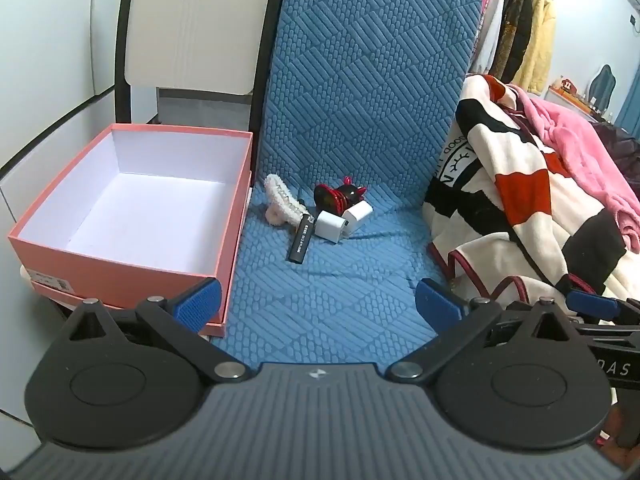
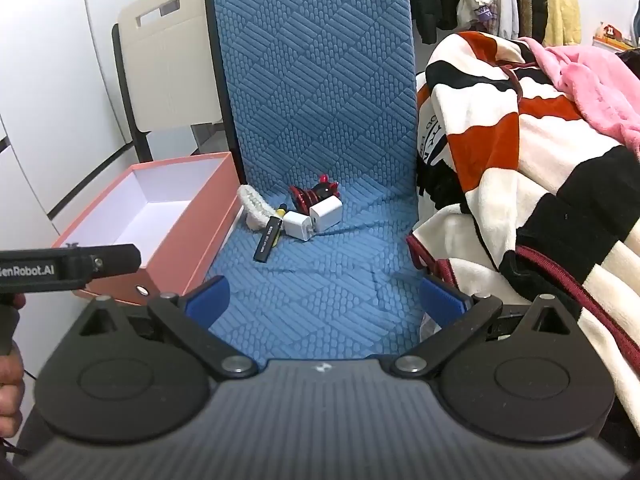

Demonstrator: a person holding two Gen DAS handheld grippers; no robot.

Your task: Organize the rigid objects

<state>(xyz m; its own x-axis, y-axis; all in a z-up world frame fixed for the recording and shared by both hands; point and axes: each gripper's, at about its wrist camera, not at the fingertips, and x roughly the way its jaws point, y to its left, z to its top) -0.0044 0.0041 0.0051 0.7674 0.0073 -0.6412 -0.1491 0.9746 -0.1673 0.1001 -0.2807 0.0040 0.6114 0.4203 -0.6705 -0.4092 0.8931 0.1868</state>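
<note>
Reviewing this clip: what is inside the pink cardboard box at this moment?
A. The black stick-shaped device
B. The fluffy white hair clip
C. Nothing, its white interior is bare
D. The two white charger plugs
C: the pink box shows only its bare white floor, while the charger plugs, the black stick and the fluffy hair clip all lie on the blue cushion beside it.

Both wrist views angled down, near — sharing blue mat (image 1: 320,280)
</note>
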